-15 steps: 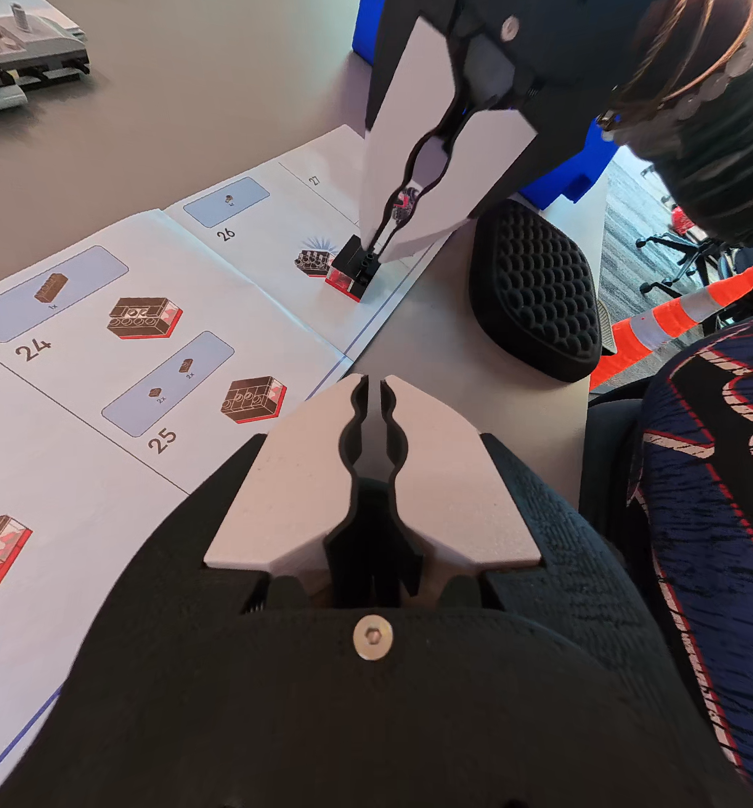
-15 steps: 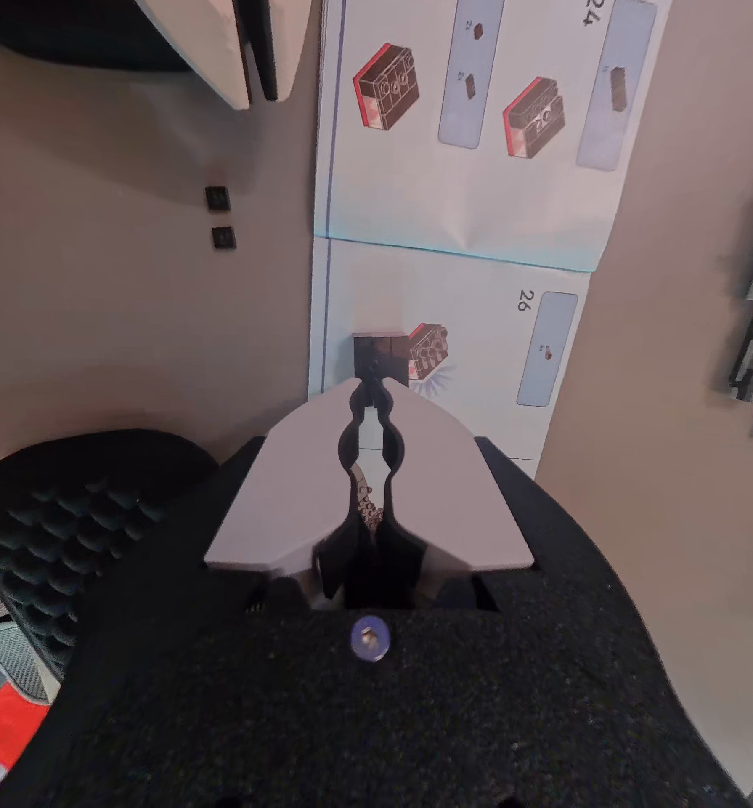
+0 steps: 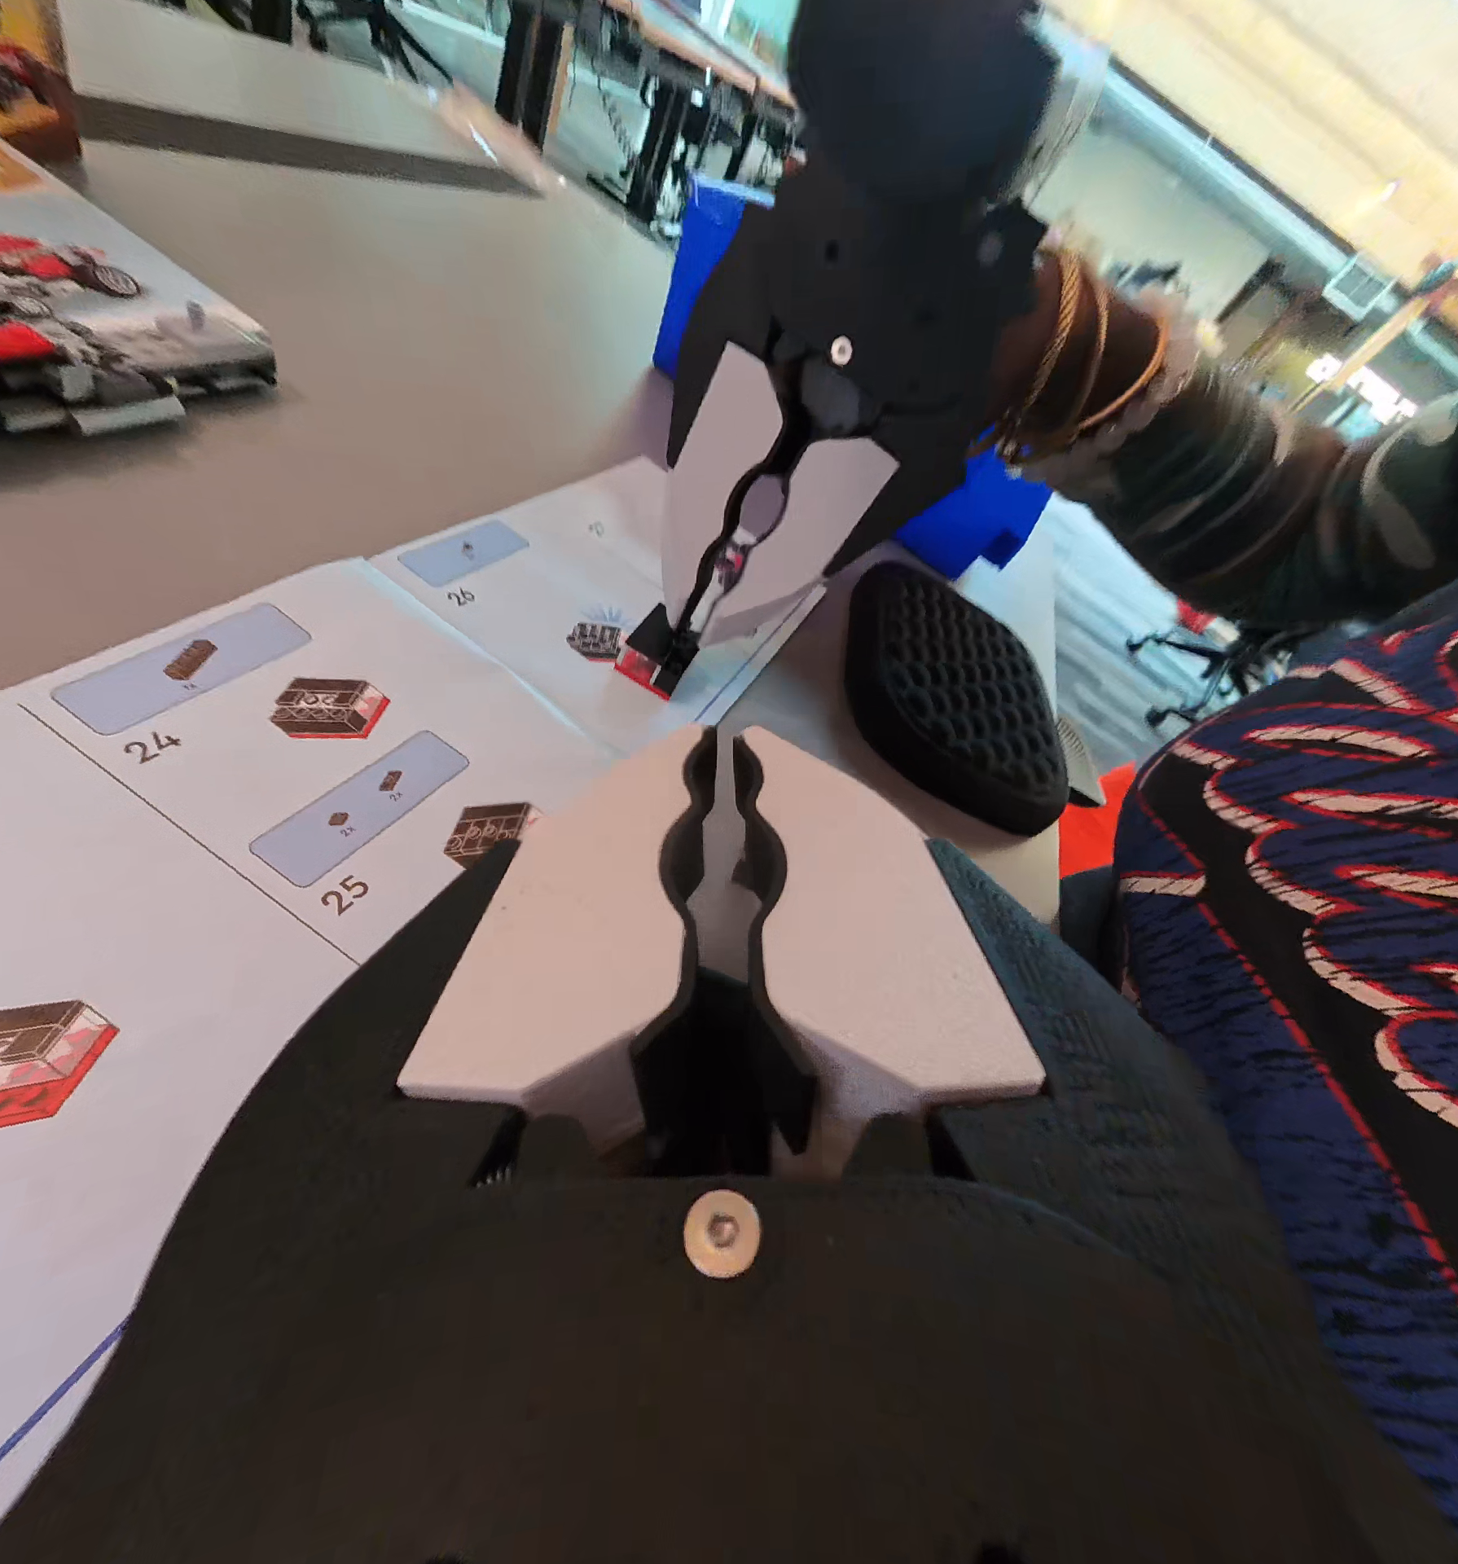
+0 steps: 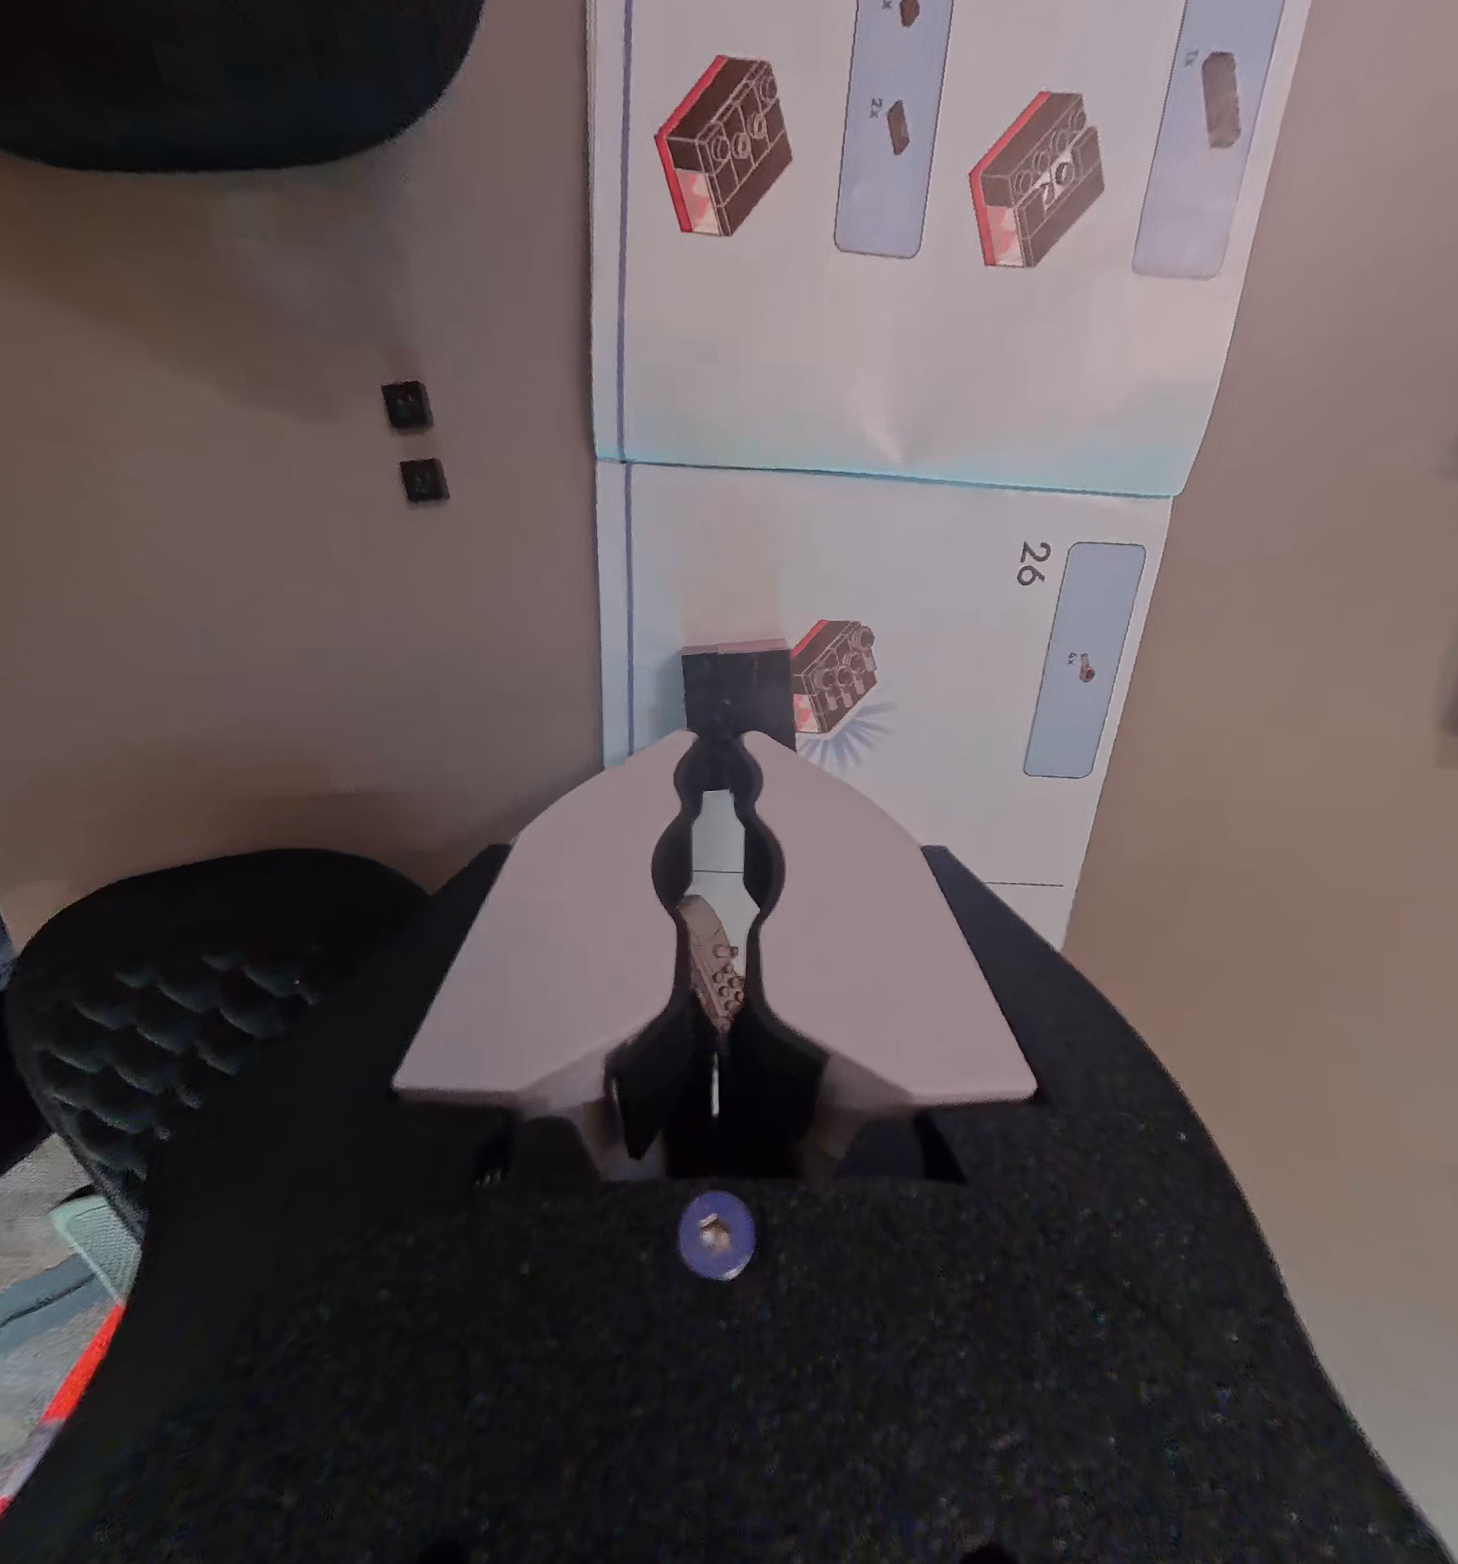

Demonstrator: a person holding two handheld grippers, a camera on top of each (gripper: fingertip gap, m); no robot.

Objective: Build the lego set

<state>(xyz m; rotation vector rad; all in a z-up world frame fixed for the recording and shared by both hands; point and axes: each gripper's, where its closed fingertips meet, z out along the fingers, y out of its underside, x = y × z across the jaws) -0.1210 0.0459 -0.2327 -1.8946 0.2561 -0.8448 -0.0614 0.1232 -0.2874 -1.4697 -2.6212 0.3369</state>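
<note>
A small black-and-red lego block (image 4: 747, 677) sits on the open instruction booklet (image 4: 878, 381) near its edge. My right gripper (image 4: 719, 738) points down at it, shut on what looks like a small black piece, with its tips pressed onto the block's top. The left wrist view shows the same block (image 3: 643, 664) under the right gripper (image 3: 682, 636). My left gripper (image 3: 724, 735) is shut and empty. It hovers over the booklet (image 3: 201, 846) by the table edge, a short way in front of the block.
Two small black square pieces (image 4: 406, 404) (image 4: 423, 481) lie on the table left of the booklet. A black mesh pad (image 3: 954, 702) sits at the table edge. A part-built grey-and-red model (image 3: 74, 338) stands far left. A blue bin (image 3: 971, 516) and a person's patterned garment (image 3: 1343, 931) are on the right. About 12 centimeters separates my left fingertips from my right.
My left gripper has tilted upward and drawn back, so its fingers have left the top of the right wrist view. The right gripper stays pressed on the block.
</note>
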